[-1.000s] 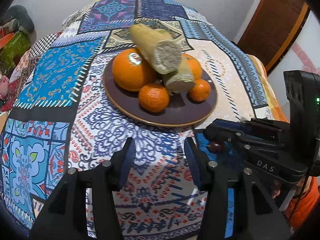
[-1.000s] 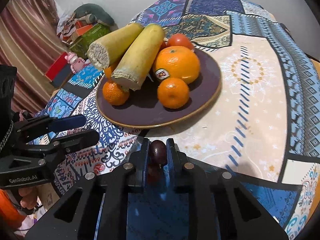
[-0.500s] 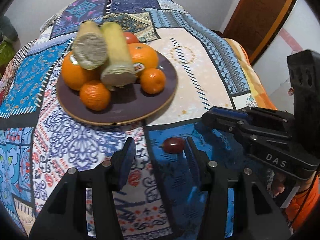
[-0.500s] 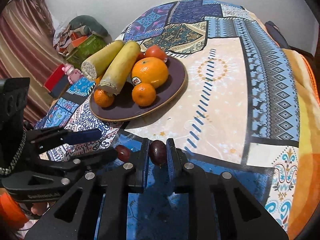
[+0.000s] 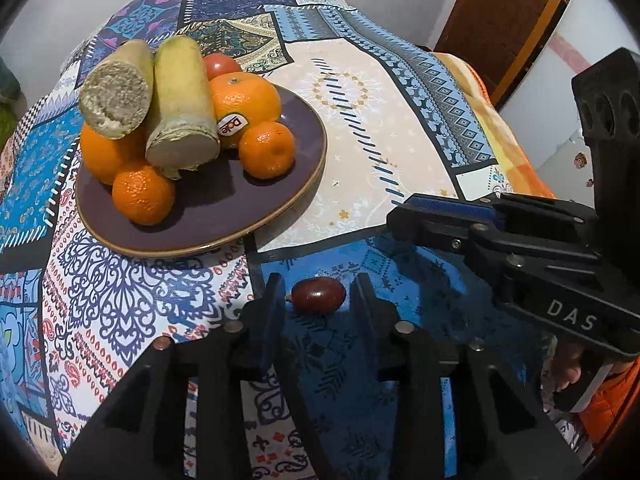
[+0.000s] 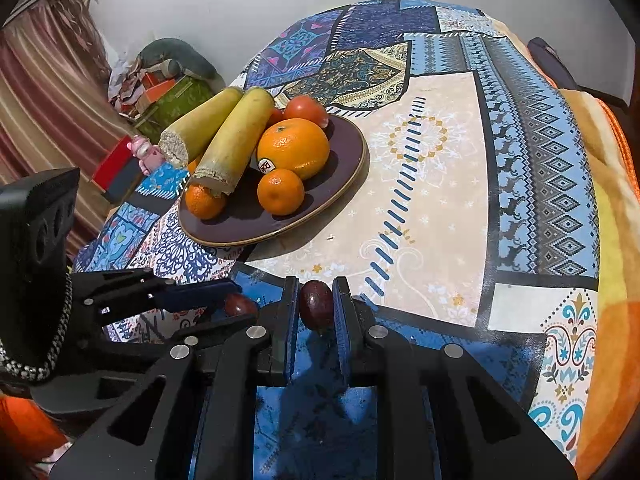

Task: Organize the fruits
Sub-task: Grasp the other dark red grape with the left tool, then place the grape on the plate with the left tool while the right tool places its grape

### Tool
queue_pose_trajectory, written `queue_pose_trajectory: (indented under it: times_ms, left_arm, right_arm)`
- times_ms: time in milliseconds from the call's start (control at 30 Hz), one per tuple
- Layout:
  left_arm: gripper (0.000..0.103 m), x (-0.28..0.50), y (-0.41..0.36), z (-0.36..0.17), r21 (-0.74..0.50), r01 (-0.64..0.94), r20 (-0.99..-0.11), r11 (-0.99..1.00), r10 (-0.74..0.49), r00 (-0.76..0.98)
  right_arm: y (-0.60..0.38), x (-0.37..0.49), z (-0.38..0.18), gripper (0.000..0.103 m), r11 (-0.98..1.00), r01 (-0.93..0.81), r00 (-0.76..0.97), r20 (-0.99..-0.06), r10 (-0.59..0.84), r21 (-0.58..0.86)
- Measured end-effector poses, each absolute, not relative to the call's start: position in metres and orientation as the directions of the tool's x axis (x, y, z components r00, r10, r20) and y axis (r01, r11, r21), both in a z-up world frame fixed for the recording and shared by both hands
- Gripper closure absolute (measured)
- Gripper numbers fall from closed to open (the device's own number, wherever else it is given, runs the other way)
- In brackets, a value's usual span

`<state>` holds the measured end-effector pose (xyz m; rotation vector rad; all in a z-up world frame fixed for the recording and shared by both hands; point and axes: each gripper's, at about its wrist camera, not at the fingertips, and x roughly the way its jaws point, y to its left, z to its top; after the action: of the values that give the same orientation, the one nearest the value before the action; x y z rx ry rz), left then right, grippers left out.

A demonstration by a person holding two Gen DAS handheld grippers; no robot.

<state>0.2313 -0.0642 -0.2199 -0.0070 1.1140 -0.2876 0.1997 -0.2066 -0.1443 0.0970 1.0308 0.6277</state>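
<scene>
A dark red grape [image 5: 318,295] lies on a blue patch of the tablecloth between the fingers of my left gripper [image 5: 318,292]. Its jaws are closing around the grape, and a thin gap still shows on each side. The right wrist view has this grape [image 6: 239,305] and the left gripper [image 6: 240,304] at the left. My right gripper [image 6: 316,308] is shut on a second dark grape [image 6: 316,309] held just above the cloth. From the left wrist view the right gripper [image 5: 400,222] reaches in from the right and its grape is hidden.
A dark purple plate [image 5: 224,224] behind the grippers holds several oranges [image 5: 267,149], a tomato [image 5: 221,66] and two thick yellow cut stalks [image 5: 182,108]. The patchwork tablecloth [image 6: 440,184] drops away at the right. Boxes and a curtain [image 6: 48,92] stand left of the table.
My left gripper swung right from in front of the plate to straddle the loose grape, and its jaws narrowed. The right gripper drew back from the plate, still holding its grape.
</scene>
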Motion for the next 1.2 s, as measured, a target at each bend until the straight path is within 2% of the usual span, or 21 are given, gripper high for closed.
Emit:
queue_pose_trajectory:
  times_ms: [367,767,1200]
  left_arm:
    - [0.074,0.225,-0.050,-0.209,-0.163,0.195,-0.862,0.967,-0.236,0.449]
    - [0.074,0.226,0.020,-0.176,-0.145,0.064,-0.831,0.987,-0.157,0.534]
    - [0.074,0.249,0.044,-0.177,-0.105,0.022,-0.823,0.994,-0.099,0.560]
  right_arm:
    - [-0.202,0.199,-0.137,0.088,0.819,-0.450,0.367,-0.763,0.533,0.356]
    - [-0.162,0.211,-0.128,0.088,0.780,-0.512,0.359,-0.736,0.574,0.359]
    - [-0.119,0.231,-0.141,0.088,0.759,-0.557,0.315,-0.760,0.569,0.337]
